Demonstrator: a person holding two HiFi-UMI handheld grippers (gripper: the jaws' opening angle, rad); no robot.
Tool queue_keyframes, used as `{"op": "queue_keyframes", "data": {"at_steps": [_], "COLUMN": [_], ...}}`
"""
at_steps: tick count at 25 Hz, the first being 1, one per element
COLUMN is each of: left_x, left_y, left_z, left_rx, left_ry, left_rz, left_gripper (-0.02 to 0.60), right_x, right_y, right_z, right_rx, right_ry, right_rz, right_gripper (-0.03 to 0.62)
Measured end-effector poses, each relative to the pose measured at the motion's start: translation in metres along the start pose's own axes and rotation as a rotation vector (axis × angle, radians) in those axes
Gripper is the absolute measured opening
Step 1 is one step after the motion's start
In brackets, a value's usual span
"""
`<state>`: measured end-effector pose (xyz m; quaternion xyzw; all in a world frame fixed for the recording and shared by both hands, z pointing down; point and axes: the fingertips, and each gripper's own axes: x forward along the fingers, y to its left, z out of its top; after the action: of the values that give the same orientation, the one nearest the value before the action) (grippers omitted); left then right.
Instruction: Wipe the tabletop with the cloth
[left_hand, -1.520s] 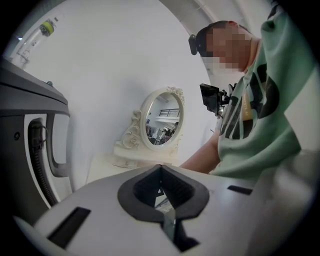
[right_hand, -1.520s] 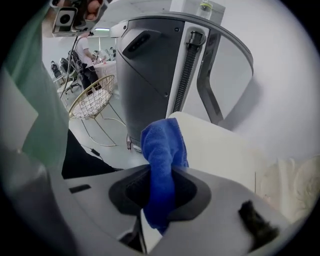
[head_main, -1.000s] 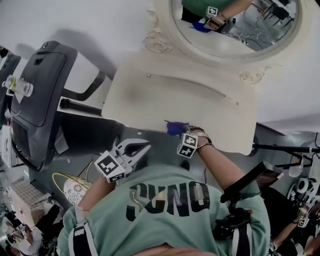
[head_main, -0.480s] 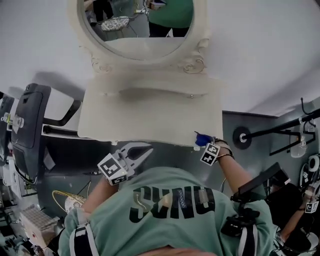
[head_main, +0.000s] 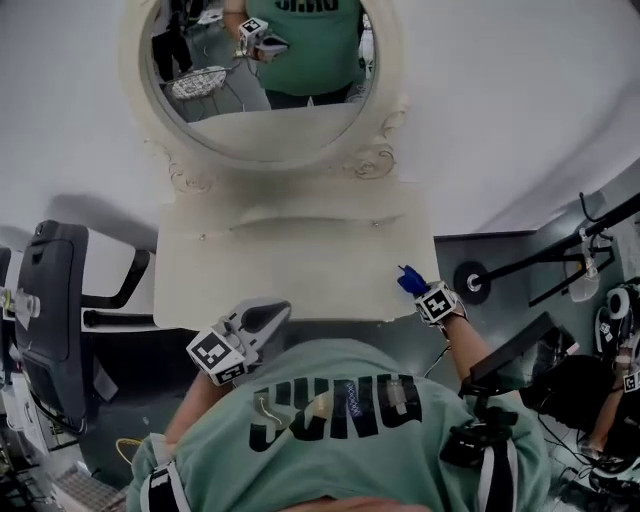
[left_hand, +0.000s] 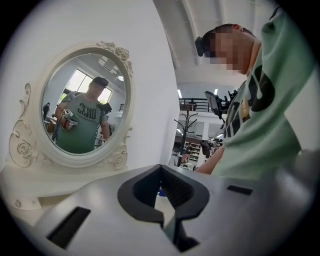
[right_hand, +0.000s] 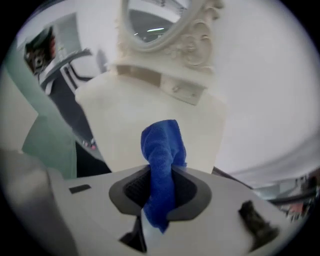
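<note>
Two claws sit at the near edge of the cream counter (head_main: 290, 260), and only one is placed to work. On the left, the left claw (head_main: 268, 318) hovers just off the counter's front edge, in front of the person's chest. Its own view shows the dark pads meeting at their tips with nothing between them, so it is closed and empty. The counter stretches between the two claws with its long axis running left to right, and its far side ends under the oval mirror (head_main: 265, 80). On the right, the right claw (head_main: 412, 283) is clamped on the blue cloth (head_main: 407, 279) at the counter's front right corner. In the right gripper view, a bunched tuft of cloth pokes out past the pads towards the bare surface. Whether it touches the counter cannot be told from these views. Almost all of the surface lies to the left of the cloth and beyond it, towards the mirror. The coming stroke probably calls for lowering the tuft onto the corner and sweeping leftward along the long axis.
</note>
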<state>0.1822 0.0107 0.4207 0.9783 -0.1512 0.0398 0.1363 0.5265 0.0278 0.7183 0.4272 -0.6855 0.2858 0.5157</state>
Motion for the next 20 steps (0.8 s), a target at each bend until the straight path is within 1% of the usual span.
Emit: {"op": "queue_keyframes", "data": {"at_steps": [1, 2, 3, 4, 6, 8, 11, 13, 15, 17, 20], "left_x": [-0.005, -0.008, -0.009, -0.010, -0.005, 0.006, 0.029, 0.047, 0.065, 0.085, 0.107], "left_y": [0.013, 0.025, 0.038, 0.050, 0.071, 0.081, 0.086, 0.088, 0.083, 0.077, 0.075], "left_z": [0.004, 0.007, 0.011, 0.013, 0.017, 0.020, 0.018, 0.016, 0.015, 0.011, -0.001], "left_rx": [0.003, 0.008, 0.015, 0.020, 0.021, 0.012, 0.002, -0.013, -0.050, -0.087, -0.126], "left_ry": [0.001, 0.006, 0.014, 0.024, 0.042, 0.051, 0.067, 0.088, 0.099, 0.108, 0.143], "left_rz": [-0.012, -0.027, -0.040, -0.049, -0.052, -0.043, -0.005, 0.054, 0.120, 0.167, 0.229], "left_gripper": [0.009, 0.009, 0.009, 0.009, 0.009, 0.009, 0.009, 0.009, 0.009, 0.009, 0.009], "right_x": [-0.008, -0.014, -0.017, -0.018, -0.014, -0.008, 0.010, 0.029, 0.052, 0.075, 0.104], "right_y": [-0.010, -0.020, -0.029, -0.037, -0.055, -0.078, -0.120, -0.154, -0.186, -0.213, -0.231], "right_z": [0.008, 0.016, 0.023, 0.031, 0.047, 0.063, 0.095, 0.121, 0.149, 0.180, 0.220], "right_rx": [0.092, 0.158, 0.195, 0.208, 0.198, 0.181, 0.144, 0.104, 0.028, -0.066, -0.184], "right_ry": [-0.019, -0.034, -0.043, -0.049, -0.053, -0.064, -0.102, -0.114, -0.123, -0.134, -0.154], "right_rz": [-0.019, -0.039, -0.060, -0.082, -0.119, -0.135, -0.111, -0.099, -0.091, -0.080, -0.054], "right_gripper": [0.080, 0.080, 0.080, 0.080, 0.080, 0.080, 0.080, 0.080, 0.080, 0.080, 0.081]}}
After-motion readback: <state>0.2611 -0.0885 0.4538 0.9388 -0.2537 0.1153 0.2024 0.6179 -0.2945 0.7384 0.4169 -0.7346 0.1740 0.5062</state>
